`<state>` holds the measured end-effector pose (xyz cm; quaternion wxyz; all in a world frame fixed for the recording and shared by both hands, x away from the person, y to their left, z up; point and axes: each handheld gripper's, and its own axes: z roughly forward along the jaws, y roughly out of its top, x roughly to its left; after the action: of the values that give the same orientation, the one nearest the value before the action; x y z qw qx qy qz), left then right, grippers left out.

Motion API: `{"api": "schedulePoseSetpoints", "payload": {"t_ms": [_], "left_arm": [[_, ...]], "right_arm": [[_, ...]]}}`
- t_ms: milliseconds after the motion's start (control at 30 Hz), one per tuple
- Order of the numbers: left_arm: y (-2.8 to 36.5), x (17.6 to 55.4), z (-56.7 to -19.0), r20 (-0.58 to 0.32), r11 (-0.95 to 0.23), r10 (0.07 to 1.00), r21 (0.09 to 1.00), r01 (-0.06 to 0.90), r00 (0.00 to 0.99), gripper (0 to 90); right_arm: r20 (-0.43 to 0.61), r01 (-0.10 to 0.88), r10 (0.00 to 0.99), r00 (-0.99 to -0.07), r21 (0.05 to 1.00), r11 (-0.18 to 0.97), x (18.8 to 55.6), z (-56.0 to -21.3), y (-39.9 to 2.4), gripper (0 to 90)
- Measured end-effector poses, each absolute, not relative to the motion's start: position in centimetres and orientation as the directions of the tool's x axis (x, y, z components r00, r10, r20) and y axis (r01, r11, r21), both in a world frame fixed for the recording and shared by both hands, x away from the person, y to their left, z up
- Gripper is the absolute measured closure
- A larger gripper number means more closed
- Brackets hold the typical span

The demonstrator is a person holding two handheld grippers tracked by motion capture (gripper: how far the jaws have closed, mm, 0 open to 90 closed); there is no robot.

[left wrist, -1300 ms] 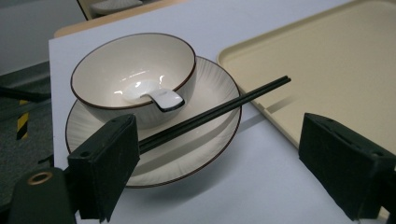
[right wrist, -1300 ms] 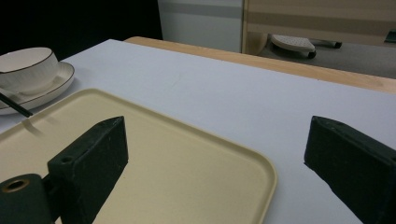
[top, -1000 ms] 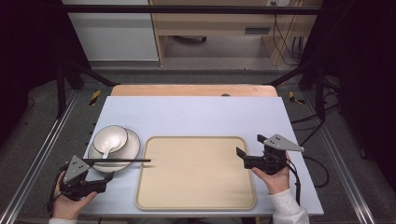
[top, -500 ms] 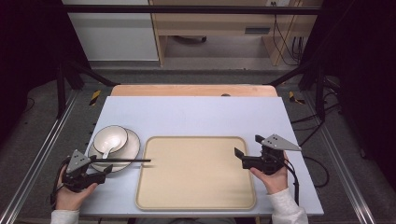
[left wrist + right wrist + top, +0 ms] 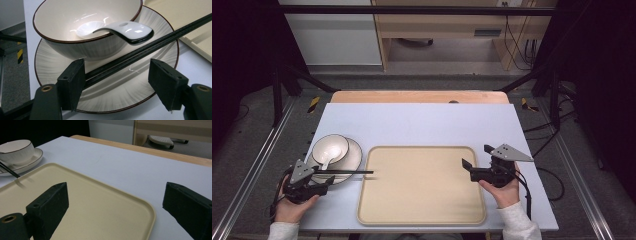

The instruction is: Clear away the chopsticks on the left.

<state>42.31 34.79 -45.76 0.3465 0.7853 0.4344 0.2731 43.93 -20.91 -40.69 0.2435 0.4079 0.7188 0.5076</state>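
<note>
A white bowl (image 5: 332, 146) with a dark rim stands on a matching plate (image 5: 356, 155) at the table's left. In the bowl lies a white spoon (image 5: 125, 28), handle over the rim. Black chopsticks (image 5: 349, 172) rest across the plate's near side, their tips over the beige tray (image 5: 422, 190). My left gripper (image 5: 328, 179) is open at the plate's near-left edge. In the left gripper view the chopsticks (image 5: 150, 47) run between the jaws of the left gripper (image 5: 117, 62), against the left jaw. My right gripper (image 5: 477, 156) is open and holds nothing at the tray's right edge.
The pale blue tabletop (image 5: 422, 122) lies bare behind the tray, with a wooden strip along its far edge. In the right gripper view the tray (image 5: 100, 215) spreads under the jaws, and the bowl (image 5: 16, 148) and plate (image 5: 32, 157) stand far left.
My left gripper has edged forward toward the plate and chopsticks. The right gripper has shifted slightly left over the tray's edge. The chopsticks, bowl and plate have not moved.
</note>
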Motion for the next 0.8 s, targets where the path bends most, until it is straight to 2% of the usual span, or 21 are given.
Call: {"api": "schedulePoseSetpoints", "payload": {"t_ms": [200,633,800], "left_arm": [[34.61,42.24,-45.82,0.135,-0.393,0.871,0.77,0.504,0.473,33.1],[34.36,42.06,-45.76,0.129,-0.405,0.864,0.752,0.52,0.487,54.9],[34.25,41.92,-45.64,0.128,-0.416,0.856,0.746,0.52,0.501,60.4]], "right_arm": [[0.063,0.339,0.833,-0.549,0.928,0.154,43.92,-40.7,-20.9,6.7],[0.059,0.341,0.835,-0.547,0.927,0.158,43.94,-40.72,-20.94,6.7],[0.058,0.34,0.835,-0.547,0.927,0.159,43.96,-40.73,-20.97,6.6]]}}
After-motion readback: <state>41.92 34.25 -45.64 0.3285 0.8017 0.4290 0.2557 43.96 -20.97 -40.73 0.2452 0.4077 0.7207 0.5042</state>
